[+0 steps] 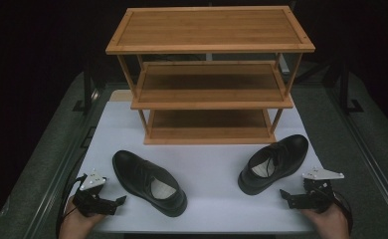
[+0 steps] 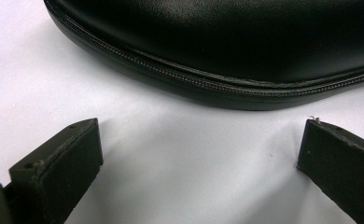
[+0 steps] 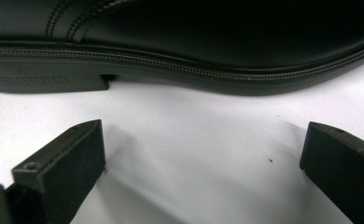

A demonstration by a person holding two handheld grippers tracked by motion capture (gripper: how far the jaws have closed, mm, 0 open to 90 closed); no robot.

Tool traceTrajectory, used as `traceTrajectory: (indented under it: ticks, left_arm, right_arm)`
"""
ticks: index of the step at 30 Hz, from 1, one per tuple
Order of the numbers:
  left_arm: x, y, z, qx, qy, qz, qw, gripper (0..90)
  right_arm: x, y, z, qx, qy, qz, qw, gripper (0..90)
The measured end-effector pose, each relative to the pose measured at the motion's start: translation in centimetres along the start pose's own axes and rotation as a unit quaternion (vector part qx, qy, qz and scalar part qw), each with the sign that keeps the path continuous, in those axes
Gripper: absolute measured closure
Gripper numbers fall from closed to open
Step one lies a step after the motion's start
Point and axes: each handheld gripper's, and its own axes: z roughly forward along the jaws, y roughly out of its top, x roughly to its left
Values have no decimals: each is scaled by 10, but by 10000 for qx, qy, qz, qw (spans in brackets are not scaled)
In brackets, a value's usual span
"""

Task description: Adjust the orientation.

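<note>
Two black dress shoes on white table, in front of 3-tier wooden shoe rack. Left shoe sits front-left, just beside left hand-held gripper. Right shoe sits front-right, near right hand-held gripper.

Both grippers: jaws wide, nothing between them, no contact w/ shoes. Left gripper view: jaws spread either side of bare table, shoe sidewall just ahead. Right gripper view: same, w/ heel block and welt of the shoe ahead.

Orientation:
- Left shoe: long axis diagonal, toe to far-left, heel and opening to near-right. Upright on sole.
- Right shoe: long axis diagonal the other way, toe to far-right, heel to near-left. Upright.
- The two splay out like a V that widens toward the rack.

Risks (judgement):
- Jaws face the broad side of each shoe; smooth leather + rounded upper, so a pinch there prob slips or just shoves the shoe across the table.
- Grip on thin collar edge could let the shoe swing and tip, toe-heavy.
- Rack tiers look low; a tilted shoe may clip a shelf edge going in.
- Both hands moving inward at once could knock heels together mid-table.
</note>
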Motion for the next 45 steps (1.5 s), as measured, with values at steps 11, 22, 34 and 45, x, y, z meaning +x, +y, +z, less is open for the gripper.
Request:
traceTrajectory:
  ticks: [11, 22, 34, 45]
  left_arm:
    - [1, -1, -7, -82, 98, -80, 9999, 90]
    - [16, 10, -30, -259, -30, -379, 9989, 579]
    - [57, 47, -28, -375, 656, -635, 9951, 900]
    - [83, 60, 18, -297, 594, -773, 9948, 900]
  right_arm:
    - [0, 0, 0, -3, 10, 6, 10000, 0]
    - [0, 0, 0, -7, 7, 4, 10000, 0]
    - [0, 0, 0, -2, 6, 17, 10000, 0]
    - [0, 0, 0, -21, 19, 17, 10000, 0]
